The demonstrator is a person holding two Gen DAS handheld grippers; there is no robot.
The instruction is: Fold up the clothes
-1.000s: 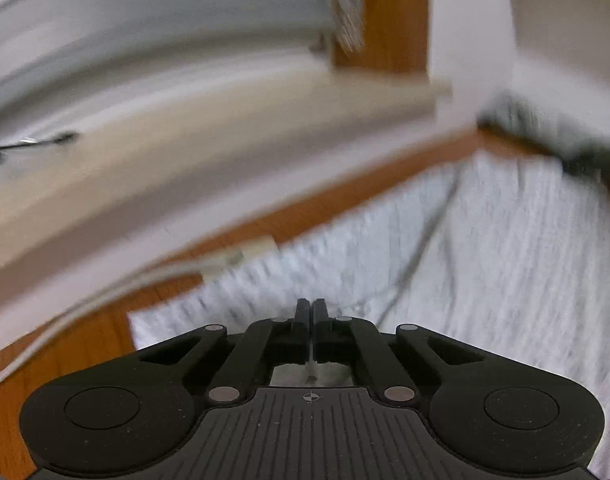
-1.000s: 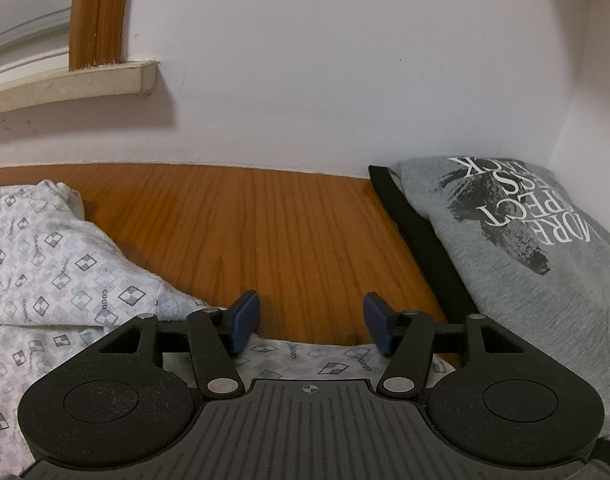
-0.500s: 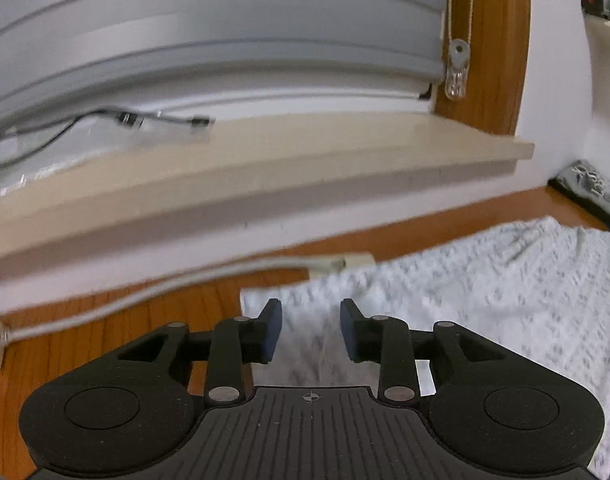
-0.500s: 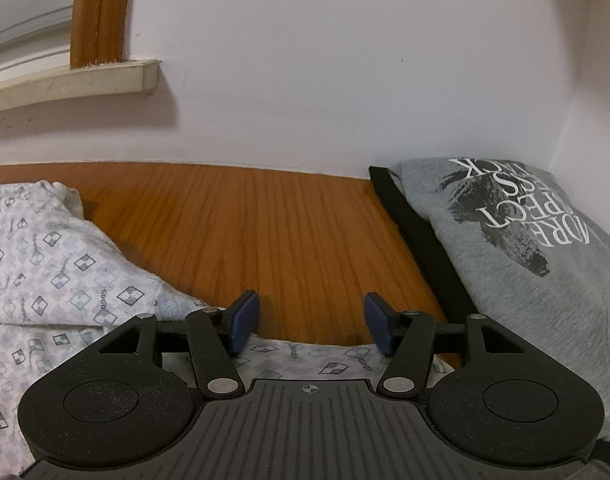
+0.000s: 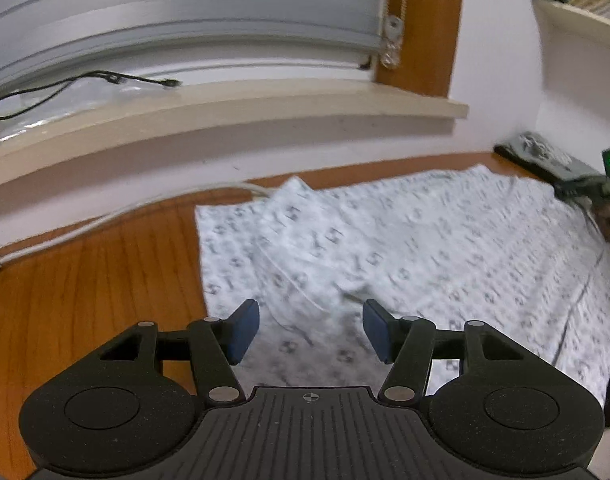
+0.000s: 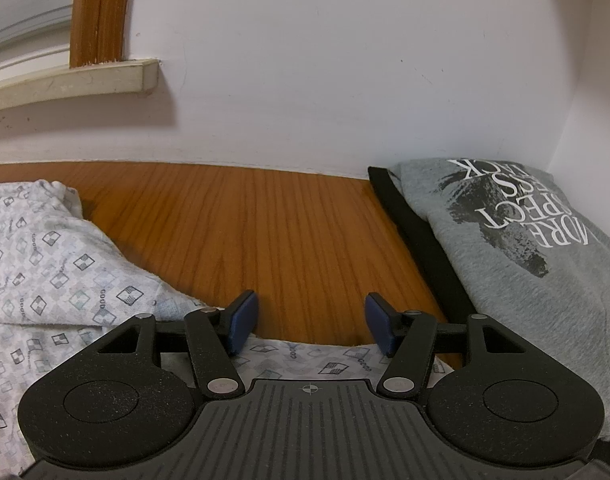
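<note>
A white garment [image 5: 405, 248] printed with small grey squares lies spread on the wooden tabletop [image 5: 89, 280]. My left gripper [image 5: 311, 330] hovers over its near left part, jaws opening, blue pads apart with only cloth lying below them. The same garment [image 6: 45, 272] shows at the left of the right wrist view, one edge running under my right gripper [image 6: 311, 322]. That gripper stands open above the garment's edge and bare wood, nothing pressed between its pads.
A folded grey T-shirt with white lettering [image 6: 537, 248] lies on a black garment [image 6: 421, 240] at the right by the wall. A window sill [image 5: 225, 116] with a black cable overhangs the table's back. A white cord [image 5: 85, 224] runs along the wall.
My left gripper went from shut to wide open and drew back from the garment's left edge, so more of the cloth shows. The right gripper stayed where it was.
</note>
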